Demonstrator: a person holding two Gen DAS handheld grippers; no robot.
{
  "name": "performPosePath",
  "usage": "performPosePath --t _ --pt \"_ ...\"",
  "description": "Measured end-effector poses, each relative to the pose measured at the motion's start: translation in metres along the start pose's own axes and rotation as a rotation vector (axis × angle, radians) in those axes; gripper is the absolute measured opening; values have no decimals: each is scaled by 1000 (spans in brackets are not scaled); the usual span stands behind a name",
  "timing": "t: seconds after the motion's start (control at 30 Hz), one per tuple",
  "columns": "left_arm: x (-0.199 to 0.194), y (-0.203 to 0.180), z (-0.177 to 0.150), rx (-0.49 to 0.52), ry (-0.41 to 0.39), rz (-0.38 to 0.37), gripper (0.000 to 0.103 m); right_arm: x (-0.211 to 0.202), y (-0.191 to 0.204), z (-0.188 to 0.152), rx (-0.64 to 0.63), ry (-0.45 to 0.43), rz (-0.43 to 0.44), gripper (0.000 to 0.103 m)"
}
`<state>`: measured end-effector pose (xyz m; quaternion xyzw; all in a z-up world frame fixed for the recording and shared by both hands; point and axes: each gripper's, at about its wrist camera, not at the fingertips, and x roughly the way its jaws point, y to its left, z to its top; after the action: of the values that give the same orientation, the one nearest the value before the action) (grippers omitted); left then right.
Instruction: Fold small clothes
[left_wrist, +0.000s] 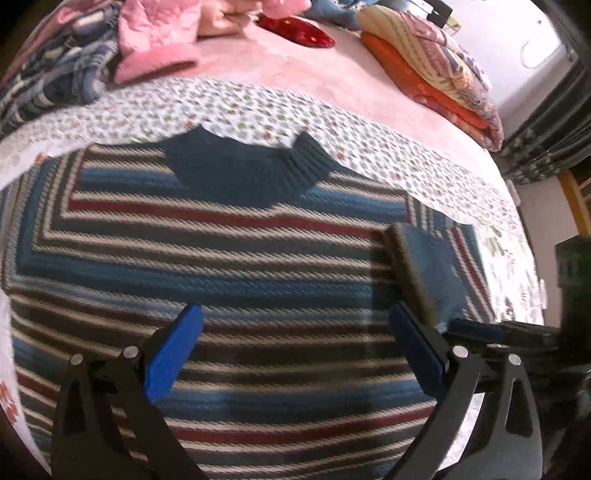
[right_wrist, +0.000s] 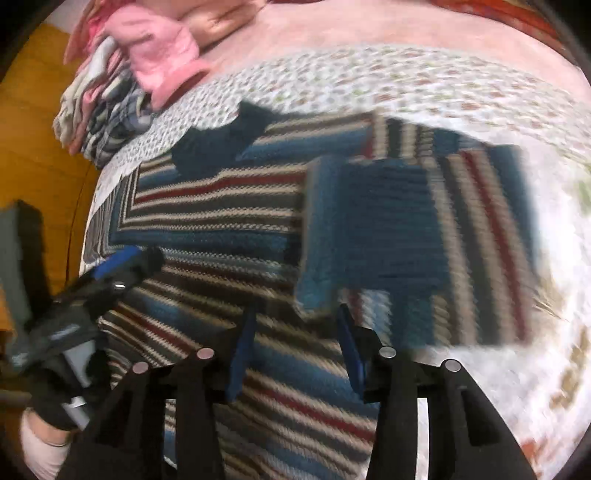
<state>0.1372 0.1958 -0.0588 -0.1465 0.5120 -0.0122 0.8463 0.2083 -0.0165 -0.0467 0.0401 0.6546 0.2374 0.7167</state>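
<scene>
A striped knit sweater in blue, red, cream and dark bands lies flat on a floral sheet, its dark blue collar at the far side. One sleeve is folded across the body, and its blue cuff lies on the stripes. My left gripper hovers open over the lower body, holding nothing. My right gripper is open just short of the folded sleeve, with only the sweater showing below its gap. The right wrist view is motion-blurred. Each gripper shows in the other's view: left gripper, right gripper.
A heap of pink and blue clothes lies at the back left on the pink bedcover. A red sequined item and stacked folded quilts sit at the back right. Yellow floor lies past the left edge, and a gloved hand holds the left gripper.
</scene>
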Motion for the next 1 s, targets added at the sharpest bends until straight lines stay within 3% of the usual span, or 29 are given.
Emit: performPosePath --t 0.13,0.23,0.43,0.57,0.7,1.0 --pt "8 -19 -2 -6 29 -70 100 -67 -30 -5 60 -137 -123 50" --pt "20 -40 -4 -12 64 -132 99 -92 -58 -8 151 -188 -105 53" --pt "60 -87 -19 18 176 -222 92 -82 -87 -4 248 -167 -90 53" --pt "88 -100 -29 -2 249 -267 67 -75 -90 -3 253 -165 -90 53" --pt "105 -104 -31 -11 279 -296 15 -72 -86 -1 244 -162 -89 53" --pt "54 -91 -1 7 89 -313 11 -61 -89 0 241 -146 -126 53"
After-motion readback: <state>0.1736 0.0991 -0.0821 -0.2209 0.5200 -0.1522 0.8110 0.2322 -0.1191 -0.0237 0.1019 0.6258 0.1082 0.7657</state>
